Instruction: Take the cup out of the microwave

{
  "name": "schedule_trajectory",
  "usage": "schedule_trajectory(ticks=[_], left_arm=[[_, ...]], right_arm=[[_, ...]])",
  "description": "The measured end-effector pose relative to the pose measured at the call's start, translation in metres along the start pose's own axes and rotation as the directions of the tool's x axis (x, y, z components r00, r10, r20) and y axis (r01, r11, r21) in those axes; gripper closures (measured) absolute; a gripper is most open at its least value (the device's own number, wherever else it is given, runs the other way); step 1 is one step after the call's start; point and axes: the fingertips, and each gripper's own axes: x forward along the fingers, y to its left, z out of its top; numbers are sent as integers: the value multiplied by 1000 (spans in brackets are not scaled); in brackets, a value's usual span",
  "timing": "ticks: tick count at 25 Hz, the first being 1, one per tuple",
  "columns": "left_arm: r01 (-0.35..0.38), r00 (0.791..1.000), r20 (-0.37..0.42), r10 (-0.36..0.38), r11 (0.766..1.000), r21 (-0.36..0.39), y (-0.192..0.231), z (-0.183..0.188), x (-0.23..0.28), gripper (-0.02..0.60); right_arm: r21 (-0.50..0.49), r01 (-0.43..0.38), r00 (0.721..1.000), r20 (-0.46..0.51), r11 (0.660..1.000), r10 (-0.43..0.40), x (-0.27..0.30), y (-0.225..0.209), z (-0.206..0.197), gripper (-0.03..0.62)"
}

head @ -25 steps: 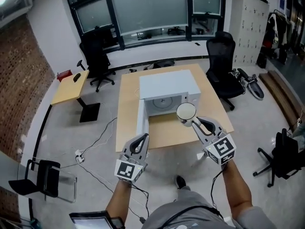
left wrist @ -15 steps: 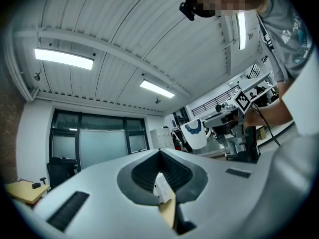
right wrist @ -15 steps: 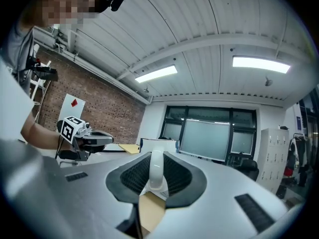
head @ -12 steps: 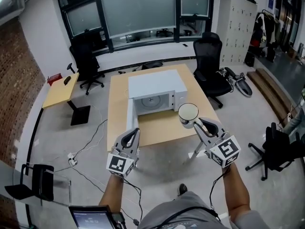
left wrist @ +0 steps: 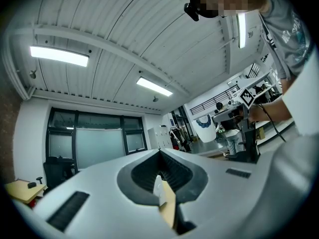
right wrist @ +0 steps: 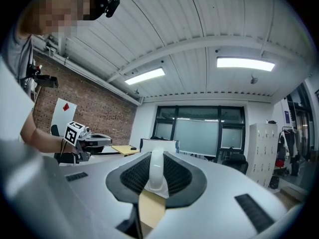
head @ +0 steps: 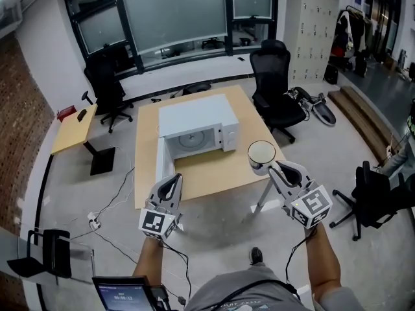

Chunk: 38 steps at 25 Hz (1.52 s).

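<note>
The right hand-held gripper (right wrist: 156, 157) hides most of the cup (right wrist: 156, 176).

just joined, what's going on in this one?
A person works two handheld tongs. The right tongs grip a white cup by its handle and hold it in the air, outside the microwave. The microwave's door stands open on the table. The left tongs are shut and empty, near the door.
</note>
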Motion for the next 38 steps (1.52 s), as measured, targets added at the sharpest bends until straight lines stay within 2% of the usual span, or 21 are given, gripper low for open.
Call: schedule_trajectory(ticks=[9,18,38], left_arm=[[-41,999,-31,41,999,-2,-28,-14,62,555],[-71,995,-65,71,997,-9,-37,-32,124,555],[-93,983,-163,89,996,-13,-39,-100,223,555]], right_arm=[[29,1,1000,-27,1000,-1,-12,-83,-44,519],[70,-15,999,-30,997,17,12,-156,-88,519],[146,-47,996,-73,988,58,130,-273,-225,519]])
